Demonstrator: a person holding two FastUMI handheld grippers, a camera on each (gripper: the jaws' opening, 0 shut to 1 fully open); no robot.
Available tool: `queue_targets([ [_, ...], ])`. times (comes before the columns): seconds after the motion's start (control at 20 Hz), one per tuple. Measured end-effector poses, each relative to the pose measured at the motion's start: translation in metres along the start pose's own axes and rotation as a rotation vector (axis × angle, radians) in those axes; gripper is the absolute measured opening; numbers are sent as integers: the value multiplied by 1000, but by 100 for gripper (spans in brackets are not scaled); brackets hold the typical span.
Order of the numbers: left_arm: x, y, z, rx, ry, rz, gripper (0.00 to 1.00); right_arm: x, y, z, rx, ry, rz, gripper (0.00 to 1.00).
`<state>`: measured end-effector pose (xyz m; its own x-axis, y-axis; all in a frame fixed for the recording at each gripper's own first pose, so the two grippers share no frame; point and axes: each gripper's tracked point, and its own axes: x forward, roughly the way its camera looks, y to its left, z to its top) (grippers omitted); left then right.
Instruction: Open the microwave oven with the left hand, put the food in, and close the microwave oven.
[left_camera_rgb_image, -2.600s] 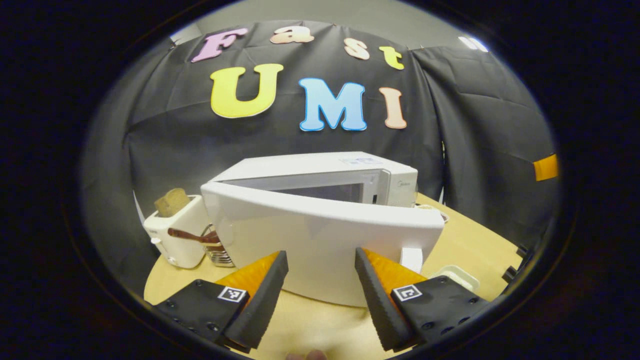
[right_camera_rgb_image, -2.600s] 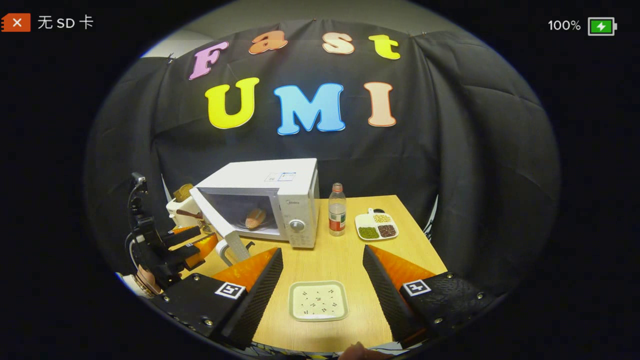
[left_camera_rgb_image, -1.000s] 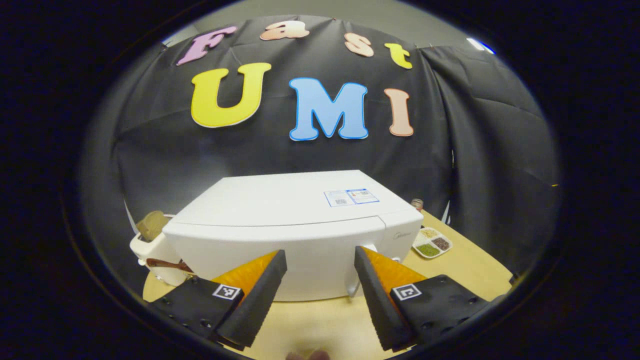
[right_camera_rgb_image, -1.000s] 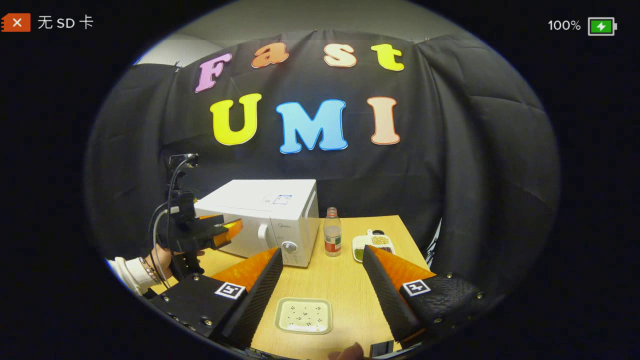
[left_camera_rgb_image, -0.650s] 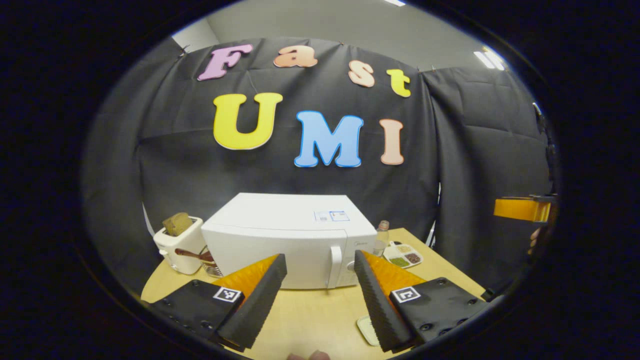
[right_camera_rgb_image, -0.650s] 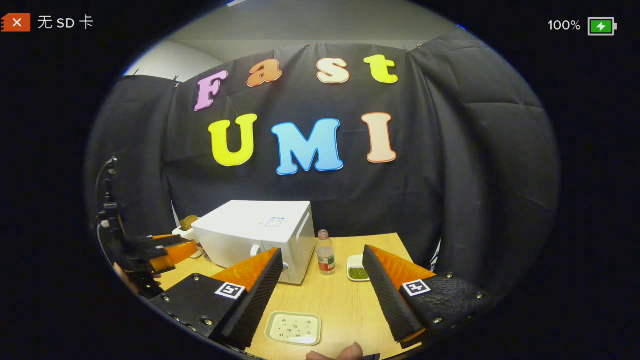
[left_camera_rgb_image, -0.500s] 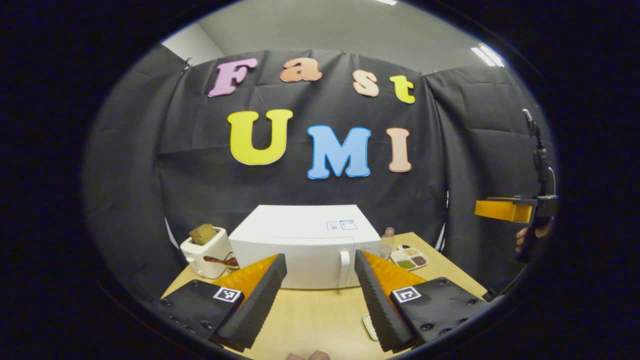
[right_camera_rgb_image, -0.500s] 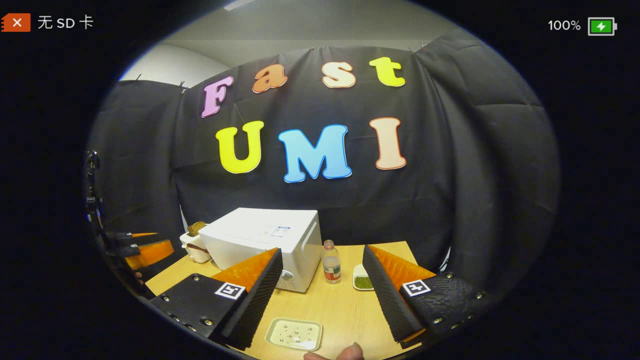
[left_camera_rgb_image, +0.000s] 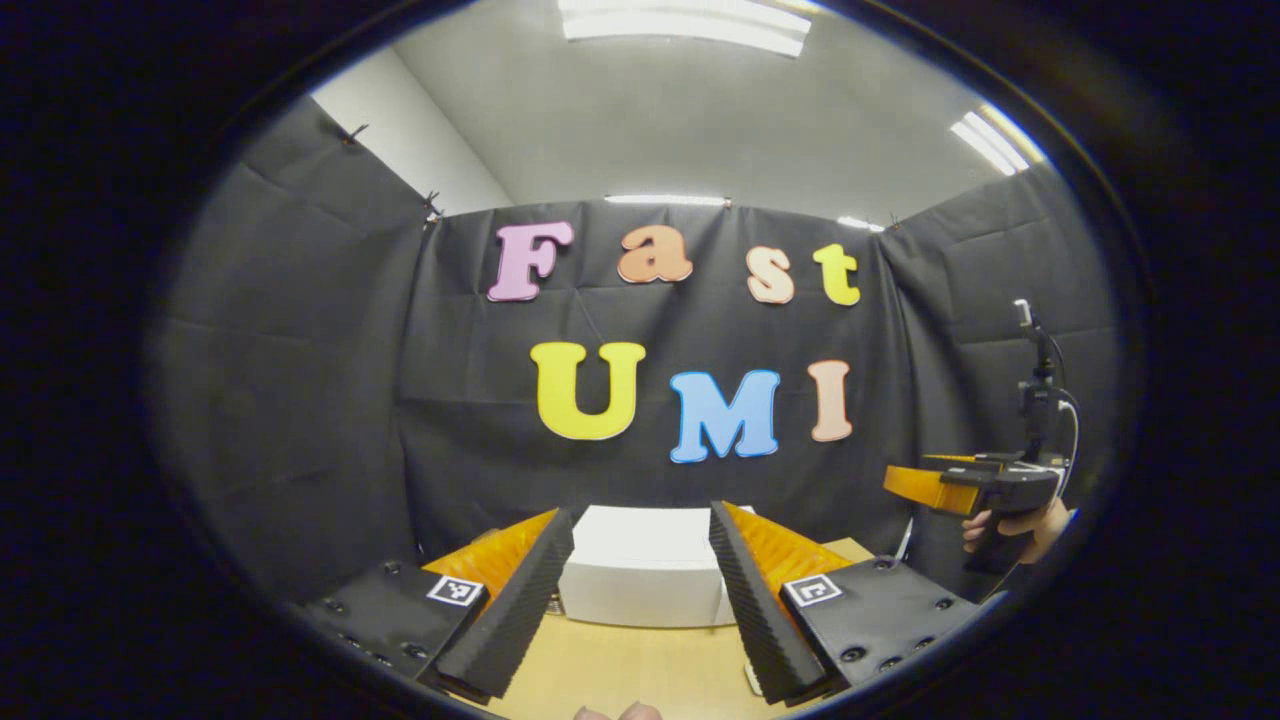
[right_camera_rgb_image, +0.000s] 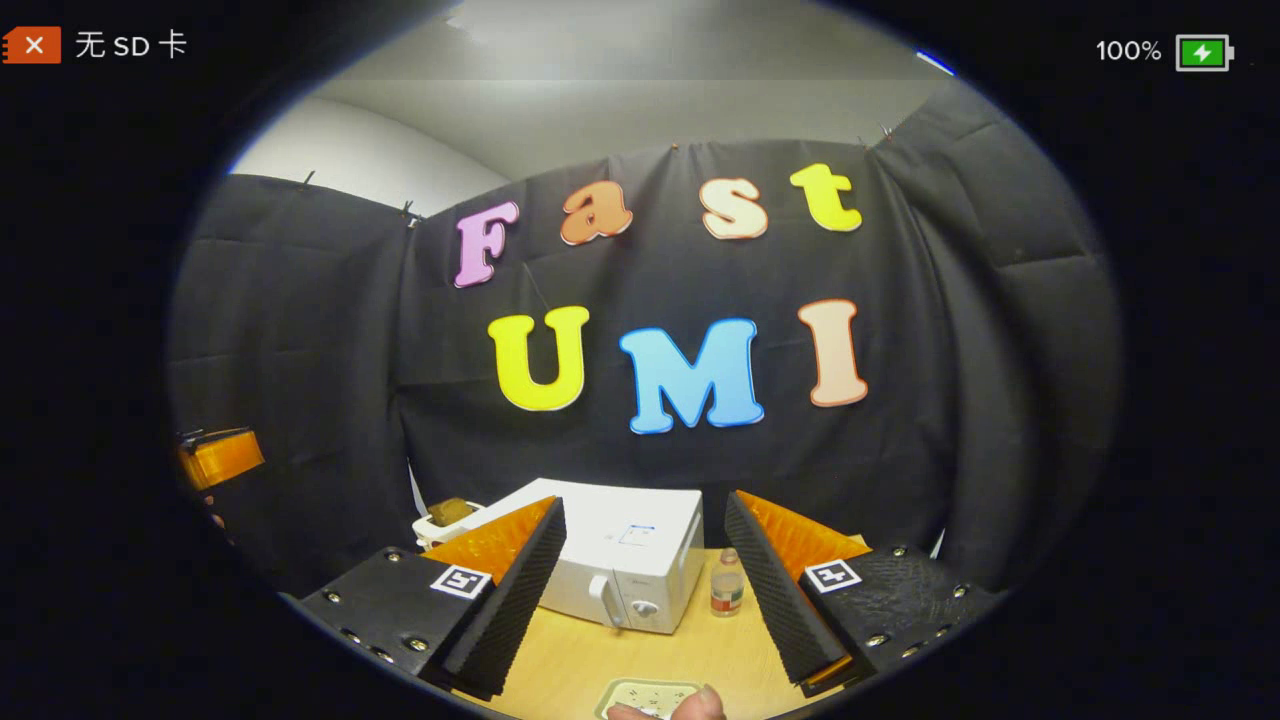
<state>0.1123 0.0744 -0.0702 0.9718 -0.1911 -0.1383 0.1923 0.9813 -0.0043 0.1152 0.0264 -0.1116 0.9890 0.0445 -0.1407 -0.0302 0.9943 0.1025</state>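
Microwave oven (right_camera_rgb_image: 625, 570) sits on the bench (right_camera_rgb_image: 560, 670), near its back edge, and its door looks shut, with the handle flat against the front. You cannot see inside it, so you cannot tell if the food is in there. If it is, your job looks done, and nothing is left but to rest your hands.

Your left claw (left_camera_rgb_image: 640, 590) is wide open and holds nothing. It hangs well away from the oven, up above the bench's front edge. Your right claw (right_camera_rgb_image: 645, 590) is wide open too, and empty, and it is also far from the oven.

A small bottle (right_camera_rgb_image: 727, 590) stands just beside the oven. A pale tray (right_camera_rgb_image: 650, 695) lies at the bench's front edge.
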Motion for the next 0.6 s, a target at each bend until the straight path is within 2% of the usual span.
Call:
queue_targets([
  [0.15, -18, 29, 13, -17, -36, 20, 89, -2, 26, 24, -46, -54, -14, 98],
  [0.2, -20, 36, 9, -34, -36, 20, 98, 0, 35, 26, -40, -59, -20, 98],
  [0.35, -27, 58, -8, -79, -13, 18, 89, 3, 59, 24, -10, -44, -33, 98],
  [0.4, -29, 64, -11, -85, -11, 19, 89, 5, 68, 22, -15, -40, -28, 98],
  [0.55, -40, 80, -13, -87, -10, 25, 98, 5, 90, 15, -45, -27, -12, 98],
  [0.6, -43, 82, -15, -86, -4, 26, 89, 5, 98, 16, -45, -28, -7, 98],
])
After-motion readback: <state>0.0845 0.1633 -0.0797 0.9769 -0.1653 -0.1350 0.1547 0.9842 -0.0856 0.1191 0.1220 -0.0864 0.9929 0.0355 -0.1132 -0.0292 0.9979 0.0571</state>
